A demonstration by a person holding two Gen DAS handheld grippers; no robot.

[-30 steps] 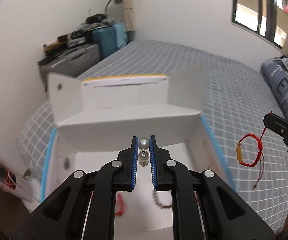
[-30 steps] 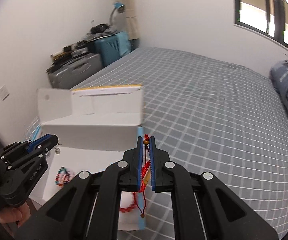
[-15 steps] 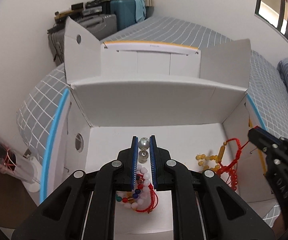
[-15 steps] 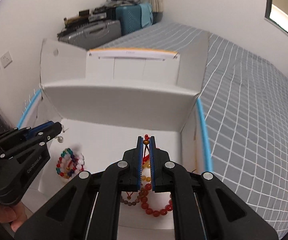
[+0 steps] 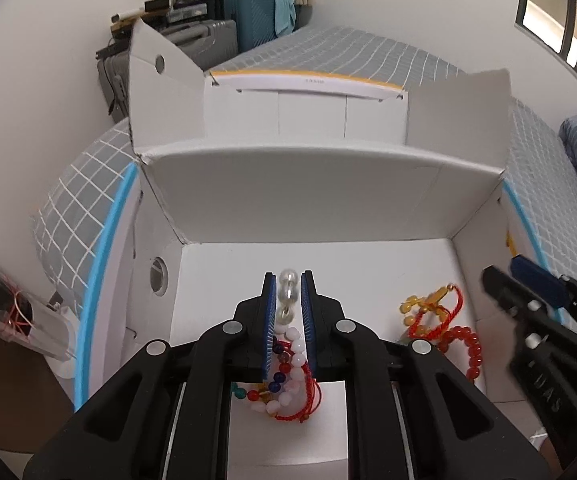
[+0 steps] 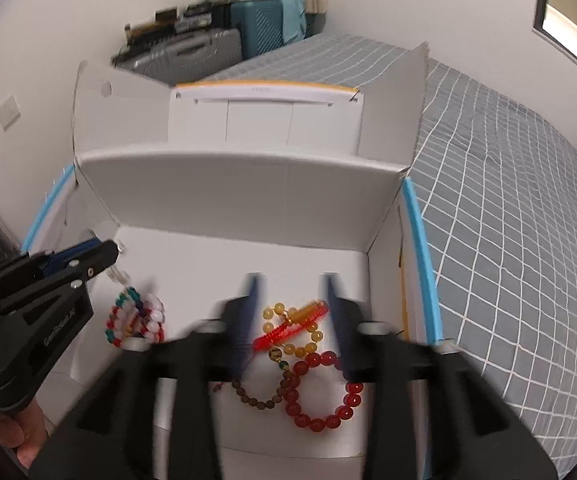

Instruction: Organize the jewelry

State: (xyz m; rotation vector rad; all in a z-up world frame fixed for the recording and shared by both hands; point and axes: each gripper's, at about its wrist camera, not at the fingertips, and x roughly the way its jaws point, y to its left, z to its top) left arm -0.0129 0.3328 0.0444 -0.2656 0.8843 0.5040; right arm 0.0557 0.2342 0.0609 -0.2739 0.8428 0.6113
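1. Pearl piece (image 5: 288,280): white/silver pearl w/ small metal link below it, centre of left wrist frame, pinched between blue pads of left gripper (image 5: 288,294). It hangs above the floor of the white box (image 5: 328,216); in right wrist frame only a blurred pale bit shows at that gripper's tip.
2. Left gripper: jaws pressed in on the pearl piece, narrow gap. Also seen at left edge of right wrist frame (image 6: 104,254), angled into the box.
3. Multicolour bead bracelets (image 6: 134,320): white, red, blue, teal beads w/ red cord, on box floor, lower left of right wrist frame; directly under left gripper in left wrist frame (image 5: 284,380).
4. Red cord bracelet w/ amber tube bead (image 6: 292,322): lies on box floor, centre of right wrist frame, on top of yellow bead bracelet (image 6: 308,340). Not touching either finger.
5. Red bead bracelet (image 6: 320,392) & brown bead bracelet (image 6: 260,394): just below, same heap, touching.
6. Right gripper (image 6: 290,296): jaws spread wide, motion-blurred, holding nothing, above the heap. Seen at right edge of left wrist frame (image 5: 500,280).
7. Box: flaps up, sits on grey checked bed (image 6: 508,200).
8. Suitcases (image 6: 224,38): upper centre, by wall.
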